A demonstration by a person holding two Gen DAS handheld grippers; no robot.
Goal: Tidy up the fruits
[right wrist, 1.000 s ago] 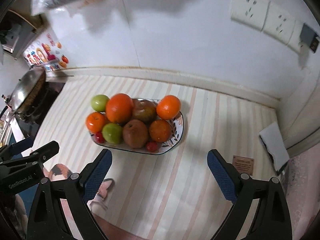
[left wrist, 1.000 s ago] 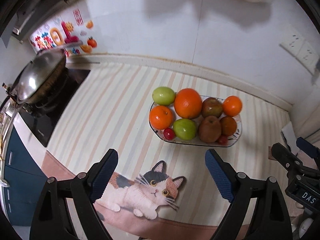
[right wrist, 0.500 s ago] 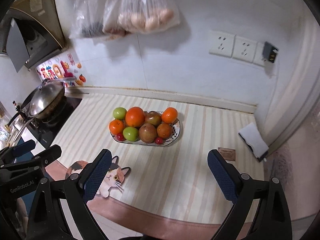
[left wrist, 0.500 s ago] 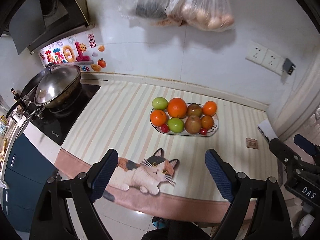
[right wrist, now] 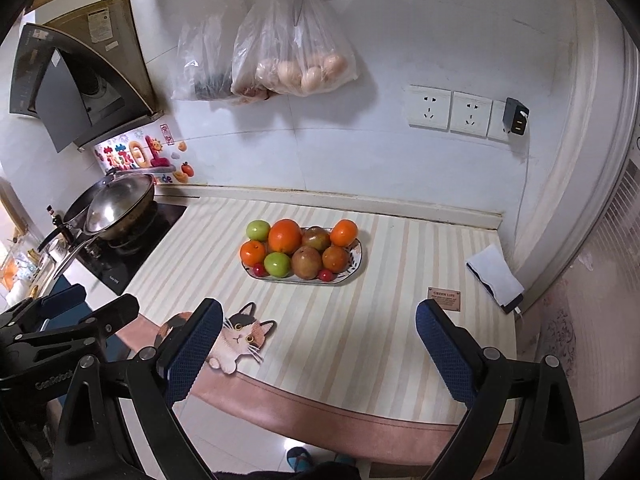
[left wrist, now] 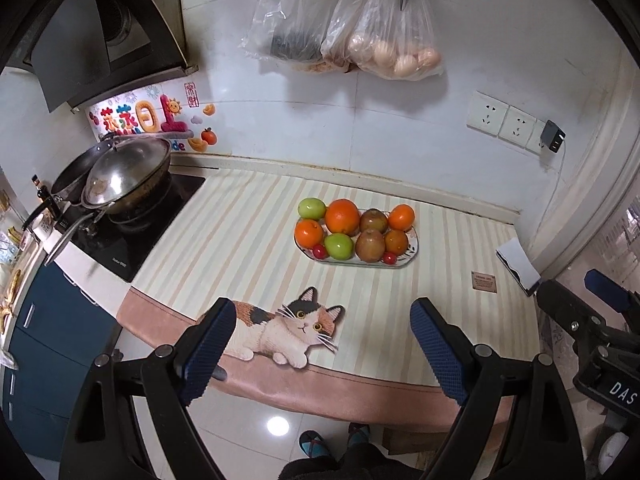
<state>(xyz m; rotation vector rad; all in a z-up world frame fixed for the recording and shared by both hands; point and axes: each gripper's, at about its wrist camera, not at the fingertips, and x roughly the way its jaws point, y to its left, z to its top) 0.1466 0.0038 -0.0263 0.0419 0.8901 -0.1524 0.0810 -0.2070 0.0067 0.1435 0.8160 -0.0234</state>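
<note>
A patterned oval plate sits mid-counter on a striped mat. It holds several fruits: a big orange, smaller oranges, green apples, brown-red apples and small red cherry tomatoes. My left gripper is open and empty, held back off the counter's front edge. My right gripper is open and empty too, also back off the front edge. Each gripper shows at the edge of the other's view.
A stove with a lidded wok stands at the left. A cat picture marks the mat's front edge. A folded white cloth and a small label lie at the right. Plastic bags and scissors hang on the wall.
Both grippers have pulled back and up from close over the plate to beyond the counter's front edge. The fruits have not moved. Both stay open.
</note>
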